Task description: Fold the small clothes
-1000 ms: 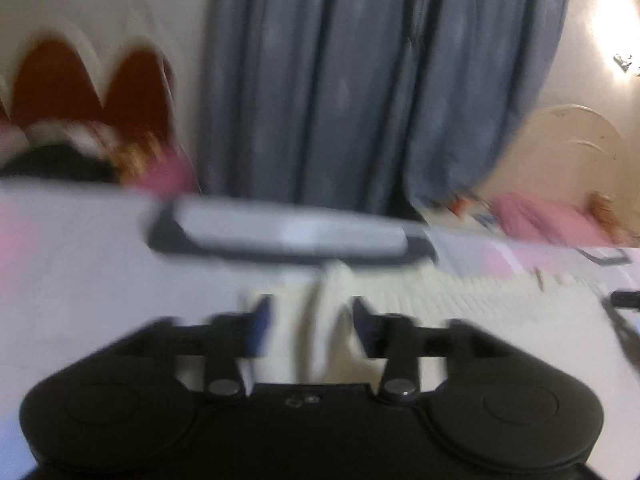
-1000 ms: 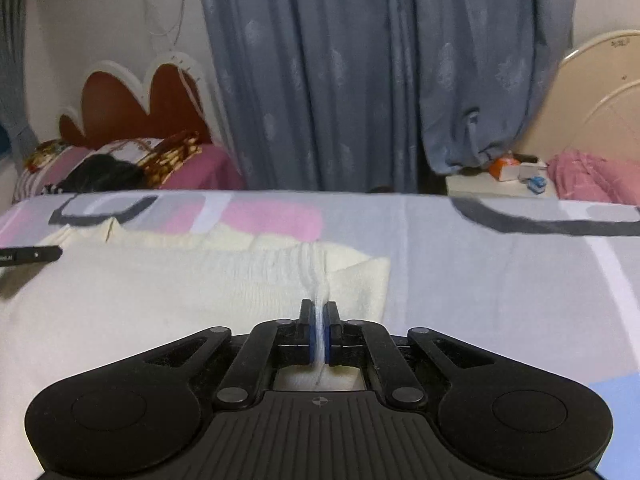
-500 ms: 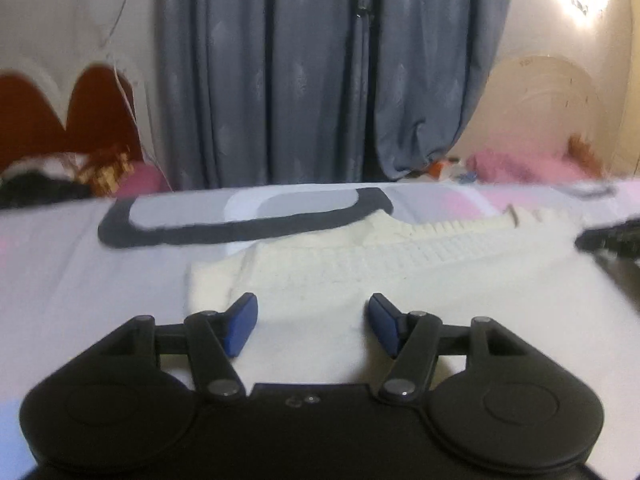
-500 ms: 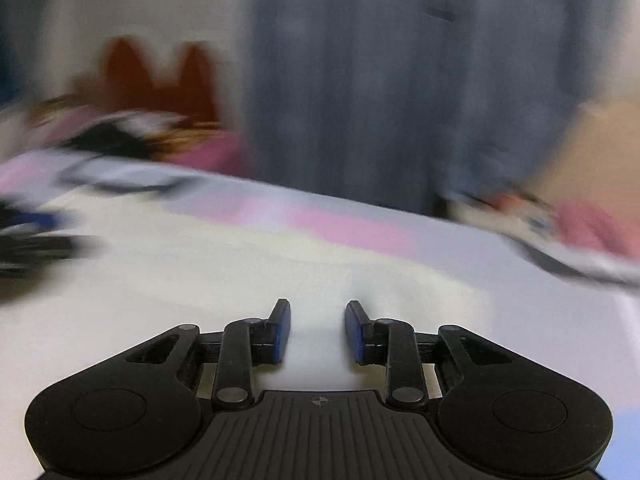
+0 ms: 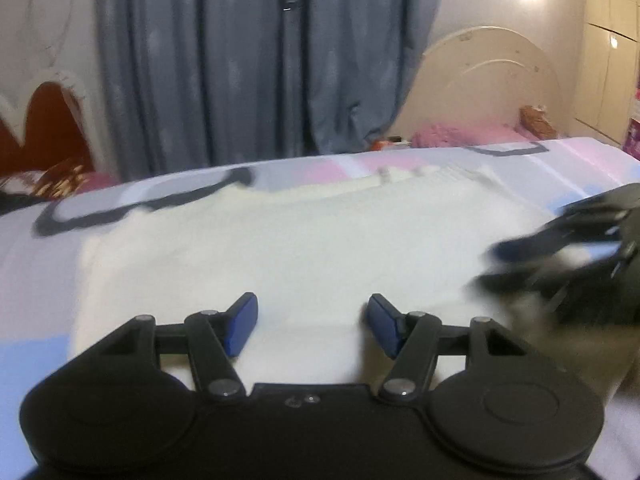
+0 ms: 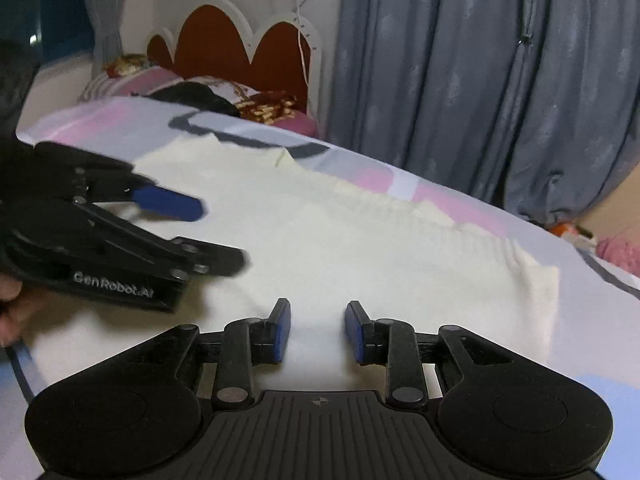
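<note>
A cream knit sweater (image 5: 304, 240) lies spread flat on a bed sheet (image 5: 36, 280) patterned in pink, grey and blue. My left gripper (image 5: 312, 320) hovers low over the sweater's near part, jaws open, nothing between the blue pads. In the right wrist view the sweater (image 6: 360, 240) fills the middle. My right gripper (image 6: 318, 328) is open above it, also with nothing in it. The left gripper (image 6: 208, 232) shows at the left of that view, jaws apart over the cloth. The right gripper (image 5: 560, 256) is a blur at the right edge of the left wrist view.
Blue-grey curtains (image 5: 260, 60) hang behind the bed. A red scalloped headboard (image 6: 232, 48) with pillows (image 6: 160, 84) stands at one end, a cream headboard (image 5: 488, 88) with pink bedding at the other. A person's hand (image 6: 8, 308) holds the left gripper.
The right gripper was shut on a pinch of the sweater; it has let go and stands open. The left gripper also released its fold. Both swung inward over the flat sweater.
</note>
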`<control>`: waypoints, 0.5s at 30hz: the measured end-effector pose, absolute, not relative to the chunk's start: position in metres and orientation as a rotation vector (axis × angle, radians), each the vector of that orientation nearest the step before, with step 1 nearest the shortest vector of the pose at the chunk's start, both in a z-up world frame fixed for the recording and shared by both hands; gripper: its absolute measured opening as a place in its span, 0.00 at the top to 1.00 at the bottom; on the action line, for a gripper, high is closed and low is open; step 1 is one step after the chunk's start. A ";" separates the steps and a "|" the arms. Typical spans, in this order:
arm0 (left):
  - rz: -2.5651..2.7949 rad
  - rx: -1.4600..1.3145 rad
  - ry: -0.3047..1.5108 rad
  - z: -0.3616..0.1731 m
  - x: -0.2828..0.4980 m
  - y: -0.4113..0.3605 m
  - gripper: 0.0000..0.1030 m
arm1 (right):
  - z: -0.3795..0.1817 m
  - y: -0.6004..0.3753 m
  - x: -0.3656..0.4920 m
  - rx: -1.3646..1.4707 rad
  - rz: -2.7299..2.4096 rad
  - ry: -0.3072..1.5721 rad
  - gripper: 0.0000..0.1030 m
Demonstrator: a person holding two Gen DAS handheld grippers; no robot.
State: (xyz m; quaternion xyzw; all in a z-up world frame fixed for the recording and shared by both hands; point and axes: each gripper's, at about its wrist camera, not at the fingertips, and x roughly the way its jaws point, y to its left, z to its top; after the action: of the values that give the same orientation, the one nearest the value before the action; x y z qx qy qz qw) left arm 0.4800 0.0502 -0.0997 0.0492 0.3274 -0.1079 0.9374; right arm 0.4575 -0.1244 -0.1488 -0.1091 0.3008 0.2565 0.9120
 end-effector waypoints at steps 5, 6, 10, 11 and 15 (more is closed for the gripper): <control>-0.136 0.092 0.686 -0.090 0.467 0.090 0.44 | -0.146 -0.188 0.461 -0.134 0.400 0.692 0.71; -0.119 0.094 0.687 -0.085 0.464 0.086 0.47 | -0.142 -0.185 0.460 -0.146 0.390 0.697 0.71; -0.172 0.051 0.647 -0.073 0.438 0.058 0.46 | -0.113 -0.159 0.422 -0.117 0.481 0.610 0.71; -0.181 0.040 0.660 -0.077 0.433 0.049 0.46 | -0.112 -0.149 0.414 -0.122 0.506 0.618 0.71; -0.205 0.032 0.719 -0.104 0.421 0.022 0.45 | -0.133 -0.106 0.389 -0.175 0.589 0.700 0.71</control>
State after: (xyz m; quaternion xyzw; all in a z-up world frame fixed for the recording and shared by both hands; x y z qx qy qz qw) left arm 0.4206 0.0223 -0.1038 0.0155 0.3512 -0.1003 0.9308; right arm 0.3892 -0.1063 -0.1330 -0.0845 0.3375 0.2838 0.8936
